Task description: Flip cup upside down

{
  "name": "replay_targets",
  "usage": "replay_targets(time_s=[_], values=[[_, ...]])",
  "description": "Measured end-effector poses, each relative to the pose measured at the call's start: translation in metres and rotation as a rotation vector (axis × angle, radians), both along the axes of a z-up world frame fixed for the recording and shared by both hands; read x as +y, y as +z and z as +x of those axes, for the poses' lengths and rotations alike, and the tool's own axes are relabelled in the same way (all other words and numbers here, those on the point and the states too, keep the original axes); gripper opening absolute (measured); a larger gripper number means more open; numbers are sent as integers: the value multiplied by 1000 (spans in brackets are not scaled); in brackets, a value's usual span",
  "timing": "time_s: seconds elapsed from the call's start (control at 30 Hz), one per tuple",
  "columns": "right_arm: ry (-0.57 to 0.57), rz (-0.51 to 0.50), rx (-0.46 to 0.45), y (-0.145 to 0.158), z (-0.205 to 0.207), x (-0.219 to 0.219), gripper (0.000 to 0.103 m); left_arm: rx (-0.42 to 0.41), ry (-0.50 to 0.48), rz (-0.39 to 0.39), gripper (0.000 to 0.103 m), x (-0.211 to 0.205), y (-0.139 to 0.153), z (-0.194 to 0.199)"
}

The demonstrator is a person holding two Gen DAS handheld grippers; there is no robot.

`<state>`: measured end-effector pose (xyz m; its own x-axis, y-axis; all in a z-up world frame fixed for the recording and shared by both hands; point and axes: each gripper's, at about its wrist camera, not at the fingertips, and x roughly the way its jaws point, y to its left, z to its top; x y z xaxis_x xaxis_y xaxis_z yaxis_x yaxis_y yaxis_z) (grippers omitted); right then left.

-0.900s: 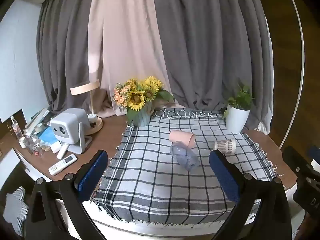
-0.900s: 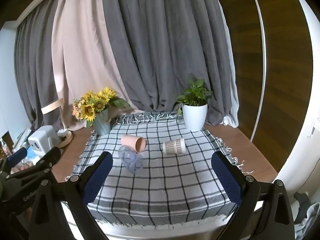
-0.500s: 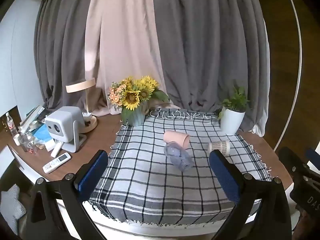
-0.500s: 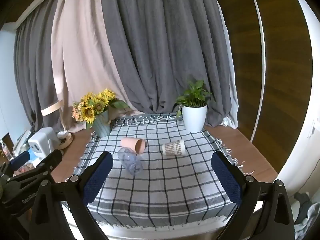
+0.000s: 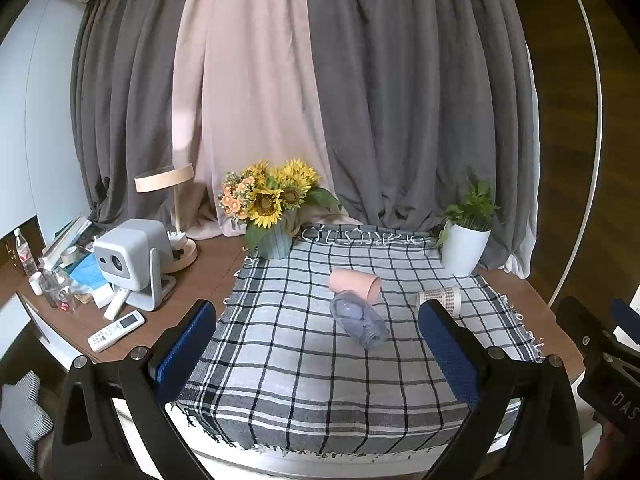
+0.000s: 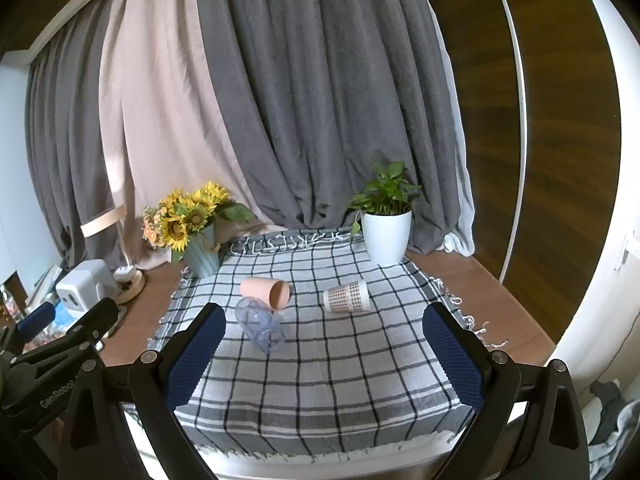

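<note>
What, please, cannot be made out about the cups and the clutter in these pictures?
- Checked cup: left wrist view, the left gripper's right pad covers its lower side.
- Clear cup: either view, transparency hides which end is open.
- Pink cup against clear cup: touching or just overlapping, unclear.
- Desk clutter: left wrist view, too small to identify.

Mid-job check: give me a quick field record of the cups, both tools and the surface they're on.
pink cup: on its side, mouth toward the right
clear cup: on its side, just in front of the pink one, appears to touch it
checked paper cup: on its side, apart to the right
left tool: open, empty, short of the cups
right tool: open, empty, short of the cups
surface: plaid cloth
flipped upside down: none
</note>
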<state>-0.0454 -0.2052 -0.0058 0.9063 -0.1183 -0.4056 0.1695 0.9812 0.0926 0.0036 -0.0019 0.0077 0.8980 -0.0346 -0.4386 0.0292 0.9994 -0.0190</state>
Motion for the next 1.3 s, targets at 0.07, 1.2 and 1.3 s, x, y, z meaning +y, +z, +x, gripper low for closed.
replay_targets(time_s=[0.07, 1.2, 1.3], values=[[0, 2, 0, 0, 1, -1, 100, 0, -3, -5, 103, 0, 1, 0], [-4, 0, -14, 2, -4, 0, 100, 2, -11, 10, 103, 1, -6, -6], [-5, 0, -16, 2, -4, 0, 100, 1, -11, 9, 103, 1, -6, -6]])
